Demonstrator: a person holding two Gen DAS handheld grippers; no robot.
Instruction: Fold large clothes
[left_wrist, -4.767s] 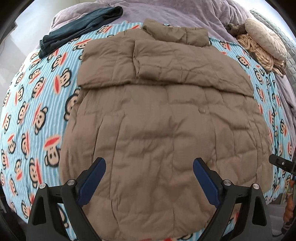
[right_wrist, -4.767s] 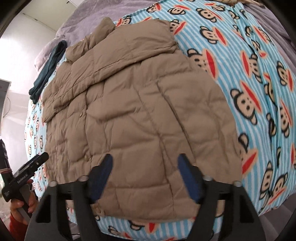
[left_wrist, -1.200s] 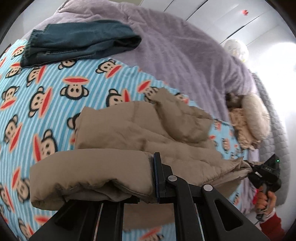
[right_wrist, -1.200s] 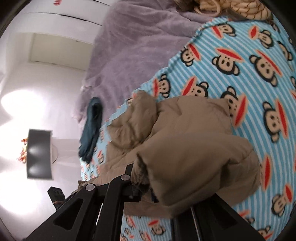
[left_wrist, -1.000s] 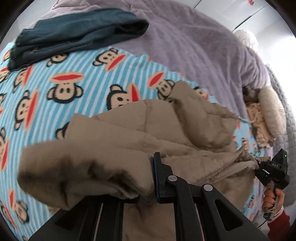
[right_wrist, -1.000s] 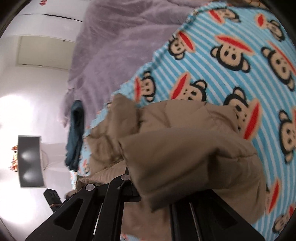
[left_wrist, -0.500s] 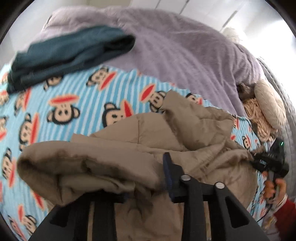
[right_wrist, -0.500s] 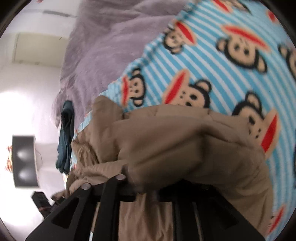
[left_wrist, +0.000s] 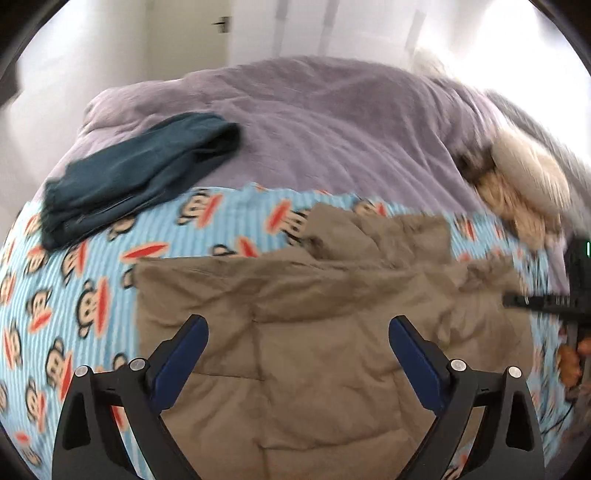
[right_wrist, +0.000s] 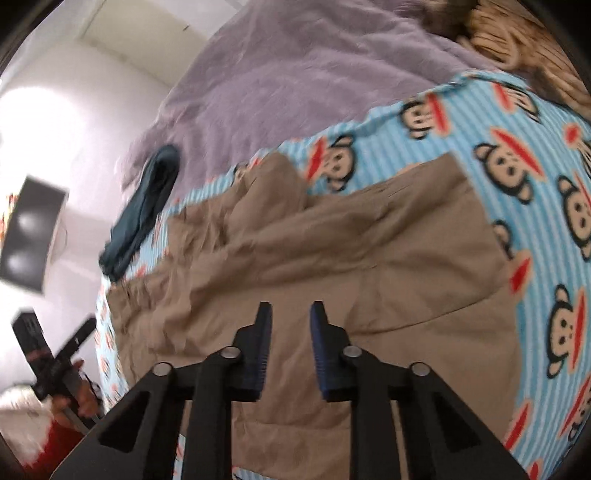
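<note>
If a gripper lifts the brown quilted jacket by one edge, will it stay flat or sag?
The brown quilted jacket would probably sag: it already lies folded and creased on the monkey-print blanket. Its puffy quilting suggests it is light for its bulk. The smooth shell may slip from a shallow pinch.

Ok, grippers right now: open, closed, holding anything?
Left gripper: wide open, holding nothing, above the tan jacket.
Right gripper: slightly open, narrow gap, holding nothing.

tan jacket (left_wrist: 332, 332) | blue-striped monkey-print blanket (left_wrist: 92, 288) | purple duvet (left_wrist: 314, 129)
</note>
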